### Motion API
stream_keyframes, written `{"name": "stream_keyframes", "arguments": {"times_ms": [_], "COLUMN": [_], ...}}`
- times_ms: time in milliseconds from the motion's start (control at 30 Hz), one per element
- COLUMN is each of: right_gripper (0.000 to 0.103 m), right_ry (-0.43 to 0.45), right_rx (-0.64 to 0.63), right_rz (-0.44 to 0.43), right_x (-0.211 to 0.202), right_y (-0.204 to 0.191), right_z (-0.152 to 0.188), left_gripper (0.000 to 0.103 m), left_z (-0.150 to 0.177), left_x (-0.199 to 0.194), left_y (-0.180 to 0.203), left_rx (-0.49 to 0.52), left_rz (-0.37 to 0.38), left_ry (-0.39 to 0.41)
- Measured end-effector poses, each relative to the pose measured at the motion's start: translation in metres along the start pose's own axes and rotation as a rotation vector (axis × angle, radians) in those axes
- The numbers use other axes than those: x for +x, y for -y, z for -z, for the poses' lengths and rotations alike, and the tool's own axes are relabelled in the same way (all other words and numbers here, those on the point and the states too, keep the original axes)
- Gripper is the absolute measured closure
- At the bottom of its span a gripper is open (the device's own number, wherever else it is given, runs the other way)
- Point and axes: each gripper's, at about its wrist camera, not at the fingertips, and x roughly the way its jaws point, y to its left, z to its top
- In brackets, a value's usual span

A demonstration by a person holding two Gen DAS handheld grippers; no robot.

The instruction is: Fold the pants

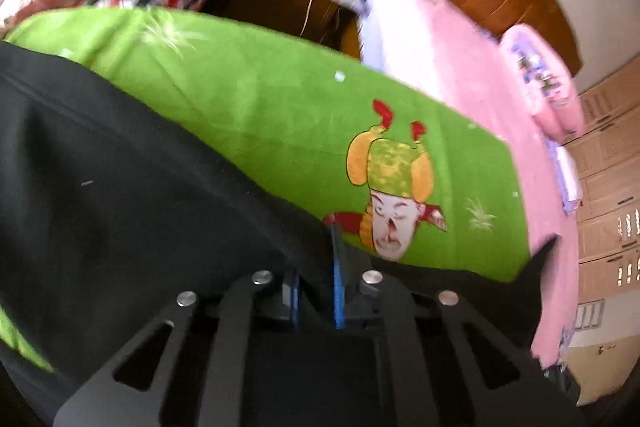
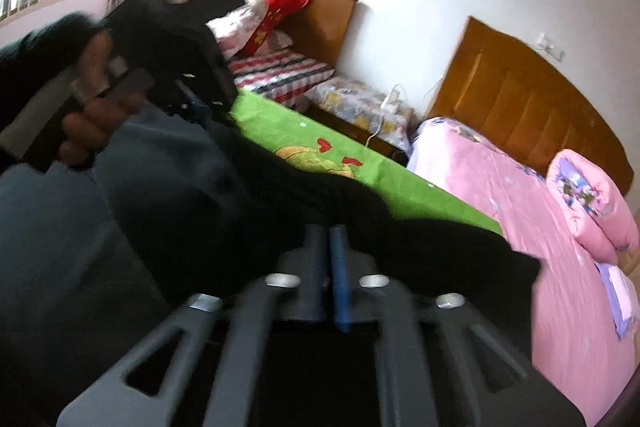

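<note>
Black pants (image 1: 120,187) lie over a green printed sheet (image 1: 260,107) and fill the left and lower part of the left wrist view. My left gripper (image 1: 320,247) is shut on the pants' edge, the cloth draped over its fingers. In the right wrist view the pants (image 2: 280,219) hang lifted above the sheet (image 2: 360,171). My right gripper (image 2: 330,239) is shut on the pants' fabric. The left gripper (image 2: 192,107), held by a hand, shows at the upper left, pinching the same cloth. Both views are motion-blurred.
A pink bed (image 2: 540,227) with a rolled pink quilt (image 2: 592,203) lies to the right, with a wooden headboard (image 2: 520,99). A second bed with striped bedding (image 2: 280,71) and red pillows stands behind. A covered nightstand (image 2: 360,103) sits between them.
</note>
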Motion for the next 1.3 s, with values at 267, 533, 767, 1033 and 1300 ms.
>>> {"name": "stream_keyframes", "arguments": {"times_ms": [267,533,767,1033,1300], "right_gripper": [0.098,0.097,0.097,0.097,0.097], "right_ry": [0.049,0.002,-0.180,-0.145,-0.205], "right_rx": [0.186,0.343,0.392,0.461,0.185], "right_rz": [-0.058,-0.088,-0.108,-0.099,-0.168], "right_x": [-0.059,-0.095,-0.072,-0.091,-0.022], "right_y": [0.004,-0.017,-0.047,-0.055,-0.091], "right_z": [0.026,0.072,0.115,0.108,-0.001], "left_gripper": [0.093,0.091,0.084,0.055,0.047], "left_z": [0.127,0.246,0.251,0.270,0.258], "left_x": [-0.120,-0.107,-0.090,-0.101,-0.093], "left_y": [0.019,-0.023,-0.028,-0.008,-0.037], "left_rx": [0.224,0.291,0.307,0.425,0.332], "left_rz": [0.038,0.005,-0.007,-0.085,-0.054], "left_ry": [0.328,0.255,0.207,0.295,0.221]}}
